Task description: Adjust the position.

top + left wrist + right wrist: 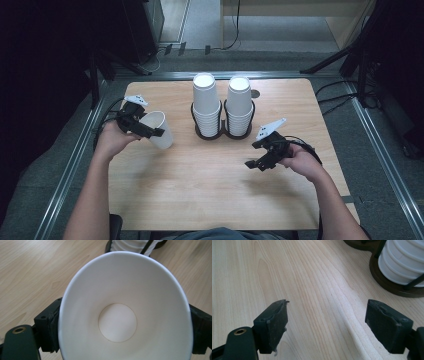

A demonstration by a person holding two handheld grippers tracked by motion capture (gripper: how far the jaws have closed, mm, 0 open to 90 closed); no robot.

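A white paper cup [161,131] hangs tilted above the table's left side, its mouth turned back toward the hand. My left gripper [150,130] is shut on it. In the left gripper view both black pads [51,331] press the cup [120,290] from either side and squeeze its rim into an oval. My right gripper [256,156] hovers over the right part of the table [200,190]. It stands open, with bare wood between its jaws [327,325].
Two stacks of upside-down white cups [206,102] [239,102] stand in a black double holder [222,134] at the table's far middle. A corner of that holder and stack [402,267] lies just beyond my right gripper. A metal frame [80,150] borders the table.
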